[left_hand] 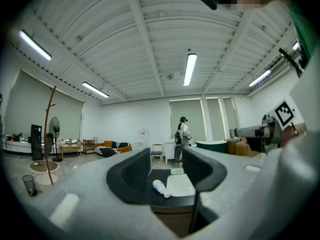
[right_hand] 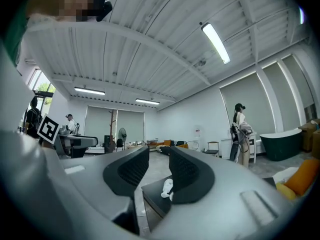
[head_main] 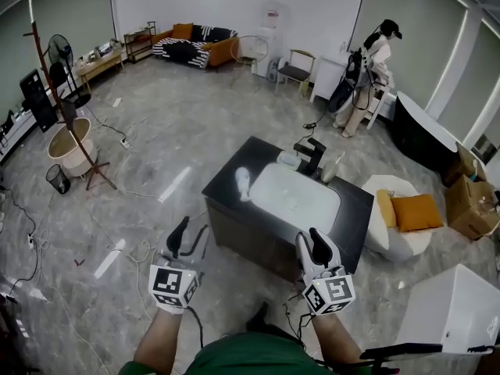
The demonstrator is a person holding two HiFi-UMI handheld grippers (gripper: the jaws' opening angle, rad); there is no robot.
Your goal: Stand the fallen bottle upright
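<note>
A small white bottle [head_main: 243, 183] lies on its side on the dark vanity counter [head_main: 226, 180], left of the white sink basin [head_main: 295, 194]. Both grippers hover short of the counter's near edge, pointing level toward it. My left gripper [head_main: 178, 237] is open with nothing between its fingers; in the left gripper view [left_hand: 166, 166] the bottle [left_hand: 160, 187] shows far off through the gap. My right gripper [head_main: 316, 247] is open too and holds nothing. In the right gripper view [right_hand: 159, 166] the bottle [right_hand: 166, 187] lies on the counter corner beyond the jaws.
A black faucet [head_main: 311, 156] and a pale upright container [head_main: 331, 167] stand behind the basin. A white armchair with an orange cushion [head_main: 412, 212] is right of the vanity. Cables [head_main: 137, 252] trail on the floor at left. A person [head_main: 367, 76] stands far back.
</note>
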